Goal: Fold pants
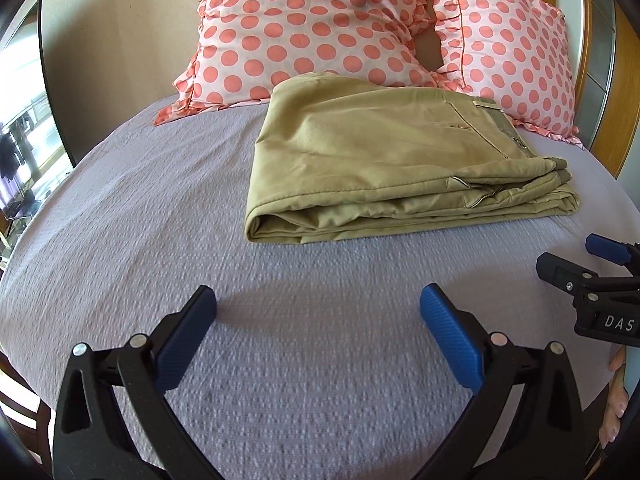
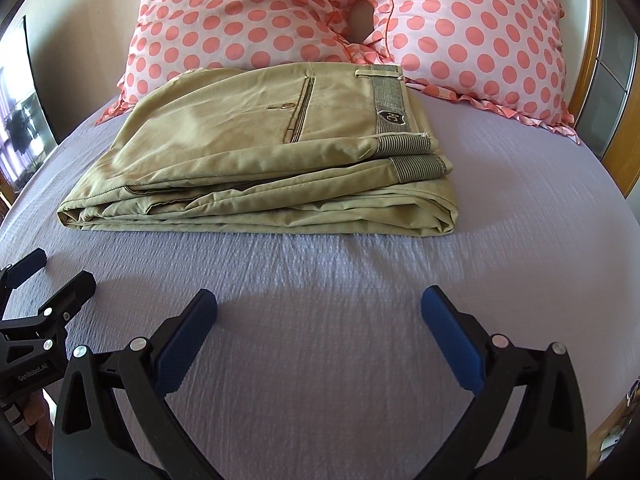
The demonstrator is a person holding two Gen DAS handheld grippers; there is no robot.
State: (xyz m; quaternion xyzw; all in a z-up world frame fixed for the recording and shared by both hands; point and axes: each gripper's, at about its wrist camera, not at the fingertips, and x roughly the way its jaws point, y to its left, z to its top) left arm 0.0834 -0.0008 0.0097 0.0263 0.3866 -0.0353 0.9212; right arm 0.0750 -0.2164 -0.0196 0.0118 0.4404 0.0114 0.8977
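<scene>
Khaki pants (image 1: 376,160) lie folded into a flat stack on the lilac bedspread (image 1: 160,208), waistband to the right. They also show in the right wrist view (image 2: 248,152), with a back pocket and striped waistband on top. My left gripper (image 1: 318,306) is open and empty, well short of the pants' near edge. My right gripper (image 2: 319,306) is open and empty, also short of the pants. The right gripper shows at the right edge of the left wrist view (image 1: 580,260). The left gripper shows at the left edge of the right wrist view (image 2: 52,276).
Two pink pillows with coral dots (image 1: 304,28) (image 1: 512,52) lean against the headboard right behind the pants. A wooden bed frame (image 2: 624,112) runs along the right. A dark screen (image 1: 24,112) stands at the left past the bed edge.
</scene>
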